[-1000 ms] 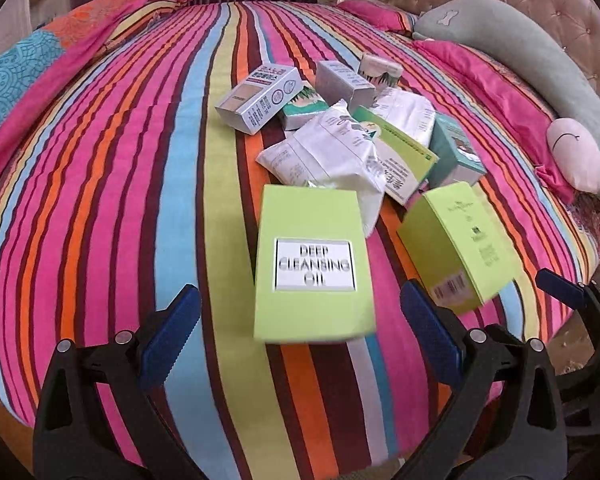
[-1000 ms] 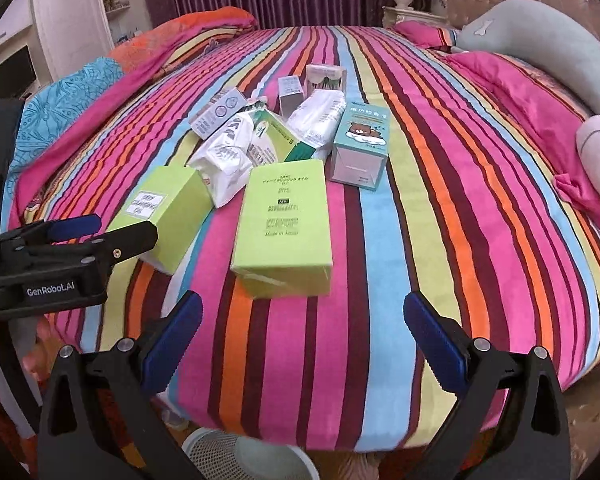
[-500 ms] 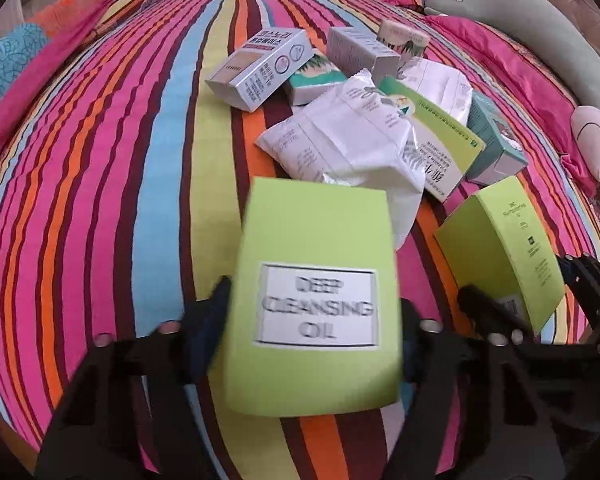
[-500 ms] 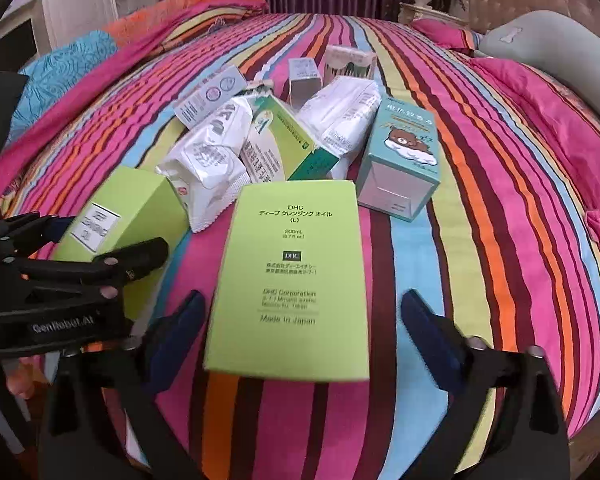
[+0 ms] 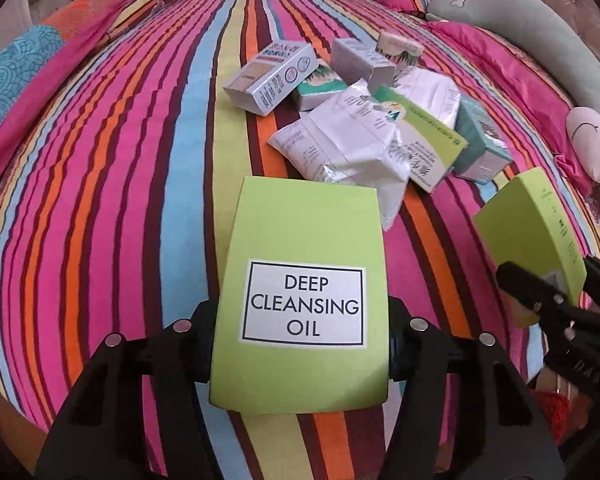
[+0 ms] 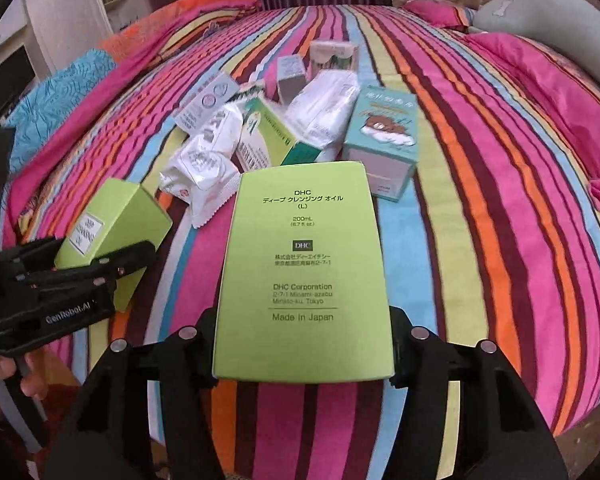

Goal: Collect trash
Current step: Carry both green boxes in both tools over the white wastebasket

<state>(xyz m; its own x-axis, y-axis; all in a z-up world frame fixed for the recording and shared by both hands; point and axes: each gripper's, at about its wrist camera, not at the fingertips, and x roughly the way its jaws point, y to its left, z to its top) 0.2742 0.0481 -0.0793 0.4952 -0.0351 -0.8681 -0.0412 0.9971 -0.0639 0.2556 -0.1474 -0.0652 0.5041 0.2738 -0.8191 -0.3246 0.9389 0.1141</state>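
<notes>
My left gripper [image 5: 300, 340] is shut on a lime green box labelled "Deep Cleansing Oil" [image 5: 304, 240], at the near edge of the striped bed. My right gripper [image 6: 302, 344] is shut on a second lime green DHC box [image 6: 302, 240]. Each gripper and its box also shows in the other view: the right one with its box [image 5: 536, 236] at the right edge, the left one with its box [image 6: 116, 220] at the left. Behind them lies a pile of trash: white wrappers [image 5: 340, 140], a green carton [image 5: 424, 140], a teal bear box [image 6: 384, 132] and small grey boxes [image 5: 272, 76].
The striped bedspread [image 5: 140, 160] covers the whole bed. A grey bone-print pillow [image 5: 540, 40] and a pink round cushion [image 5: 592, 148] lie along the right side. A folded orange and blue quilt [image 6: 80, 80] lies at the left. A person's hand [image 6: 0, 372] holds the left gripper.
Both grippers moved forward over the two green boxes and closed on them; a second ago both were open and short of the boxes.
</notes>
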